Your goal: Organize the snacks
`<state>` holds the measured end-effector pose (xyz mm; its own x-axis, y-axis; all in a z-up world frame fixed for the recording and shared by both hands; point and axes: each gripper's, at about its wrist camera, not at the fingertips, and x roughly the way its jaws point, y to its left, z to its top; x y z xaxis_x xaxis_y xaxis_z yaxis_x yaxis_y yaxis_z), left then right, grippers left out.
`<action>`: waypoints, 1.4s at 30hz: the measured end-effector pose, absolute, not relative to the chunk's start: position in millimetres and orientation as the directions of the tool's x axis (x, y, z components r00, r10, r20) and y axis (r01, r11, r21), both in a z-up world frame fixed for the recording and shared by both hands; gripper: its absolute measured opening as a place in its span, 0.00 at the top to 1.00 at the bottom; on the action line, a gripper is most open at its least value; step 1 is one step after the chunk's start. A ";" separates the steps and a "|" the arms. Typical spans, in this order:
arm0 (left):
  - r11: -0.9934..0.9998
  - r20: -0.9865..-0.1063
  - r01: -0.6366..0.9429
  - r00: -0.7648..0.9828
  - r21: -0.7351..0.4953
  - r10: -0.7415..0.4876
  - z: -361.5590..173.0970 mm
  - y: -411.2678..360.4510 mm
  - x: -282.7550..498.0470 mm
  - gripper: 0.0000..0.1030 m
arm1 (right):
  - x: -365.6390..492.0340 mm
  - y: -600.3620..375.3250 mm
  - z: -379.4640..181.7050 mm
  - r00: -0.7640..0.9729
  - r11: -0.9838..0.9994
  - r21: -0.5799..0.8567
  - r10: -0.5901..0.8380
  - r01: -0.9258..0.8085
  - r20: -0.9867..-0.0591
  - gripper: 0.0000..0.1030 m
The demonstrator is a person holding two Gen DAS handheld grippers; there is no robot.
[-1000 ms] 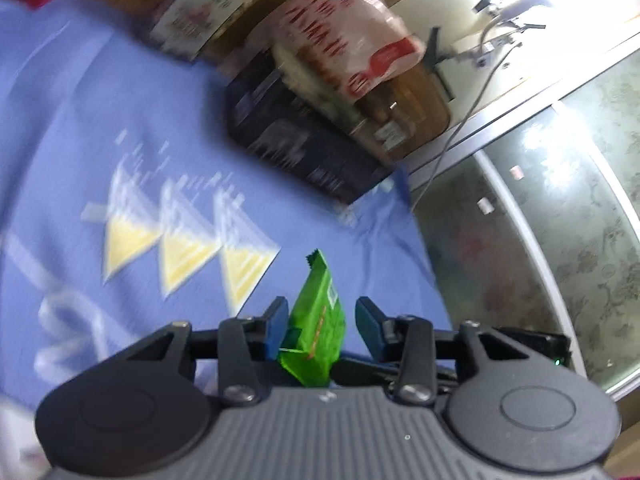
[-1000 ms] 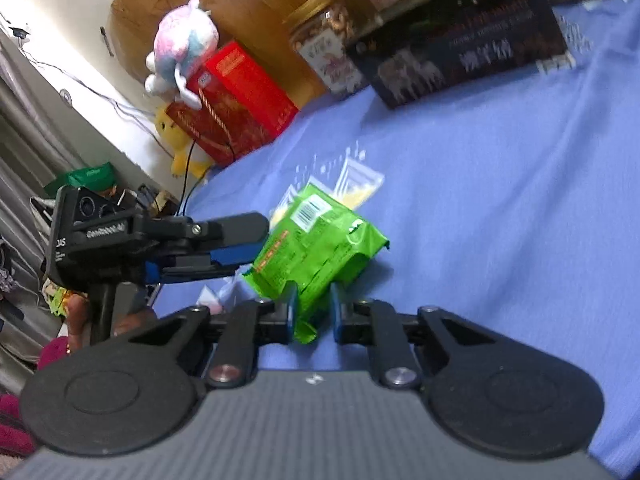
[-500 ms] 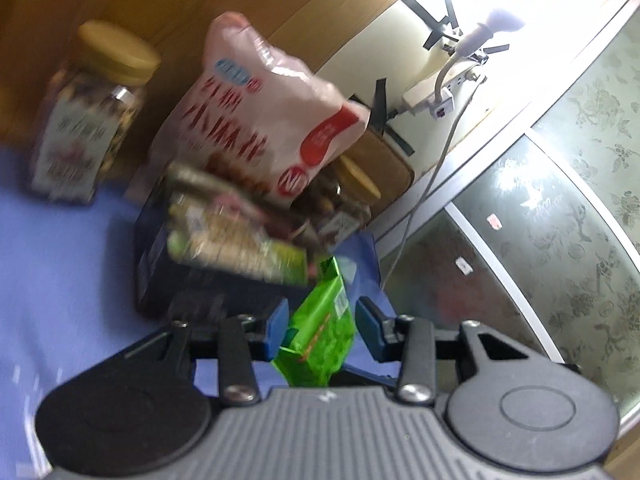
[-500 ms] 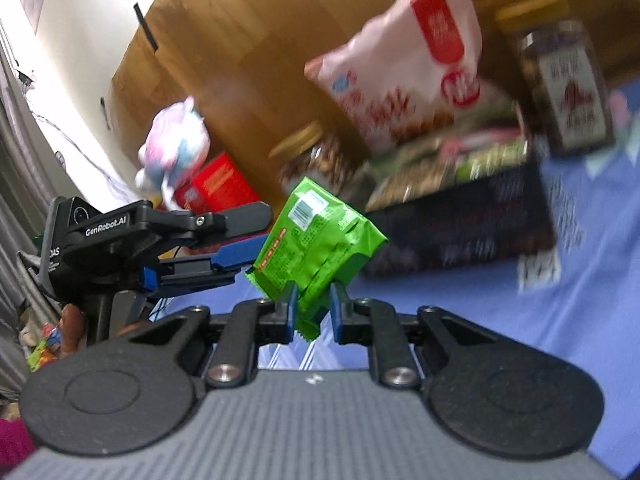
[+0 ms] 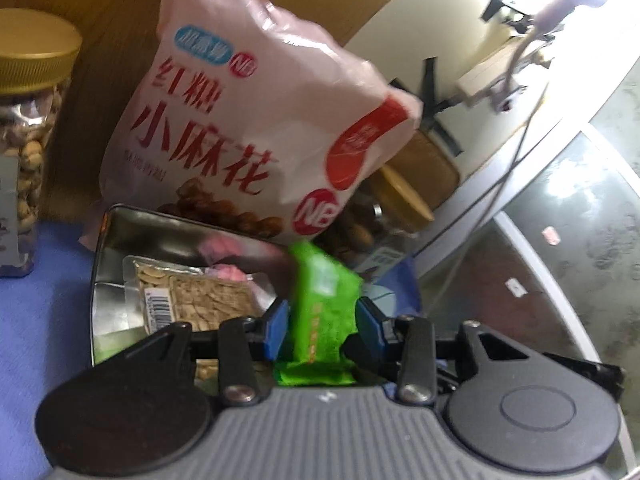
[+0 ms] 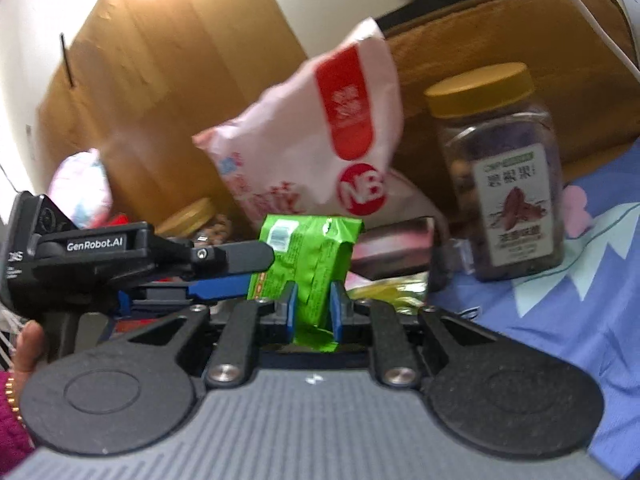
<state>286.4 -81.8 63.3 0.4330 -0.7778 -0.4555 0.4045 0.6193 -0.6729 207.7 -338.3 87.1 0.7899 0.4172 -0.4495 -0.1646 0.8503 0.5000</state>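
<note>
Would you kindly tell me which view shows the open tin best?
The left wrist view: the tin lies open toward the camera, with a clear nut packet inside. The right wrist view shows only a blurred piece of its rim behind the green packet.

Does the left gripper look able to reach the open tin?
Probably yes: the left gripper, shut on the green packet, is at the tin's near edge, nothing lies between, and bare floor shows beside the nut pack inside.
</note>
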 end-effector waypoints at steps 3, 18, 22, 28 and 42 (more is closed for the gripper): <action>0.647 -0.469 0.403 0.459 -0.647 -0.755 64.0 -81.7 284.8 0.64 | 205.9 -334.8 82.1 0.815 0.883 0.446 0.362 -0.144 -0.453 0.78; 0.857 -0.575 0.432 0.639 -0.281 -0.511 100.5 -73.5 154.4 0.61 | 111.8 -324.9 96.9 0.867 0.858 0.507 0.313 -0.084 -0.387 0.78; 0.880 -0.623 0.399 0.628 -0.257 -0.467 89.5 -65.5 117.6 0.58 | 66.8 -319.9 88.6 0.864 0.847 0.530 0.300 -0.046 -0.404 0.78; 0.935 -0.656 0.315 0.674 -0.161 -0.340 78.5 -50.8 71.8 0.45 | 27.5 -305.3 81.0 0.828 0.836 0.548 0.323 -0.023 -0.458 0.78; 0.973 -0.669 0.224 0.715 -0.057 -0.204 68.2 -22.1 31.9 0.00 | -2.1 -262.5 92.6 0.806 0.838 0.538 0.379 -0.091 -0.454 0.76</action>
<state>31.9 -22.1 68.2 0.7149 -0.2037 -0.6689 0.2240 0.9729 -0.0569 -2.1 -262.5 92.6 0.8061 0.3794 -0.4542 -0.0911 0.8378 0.5383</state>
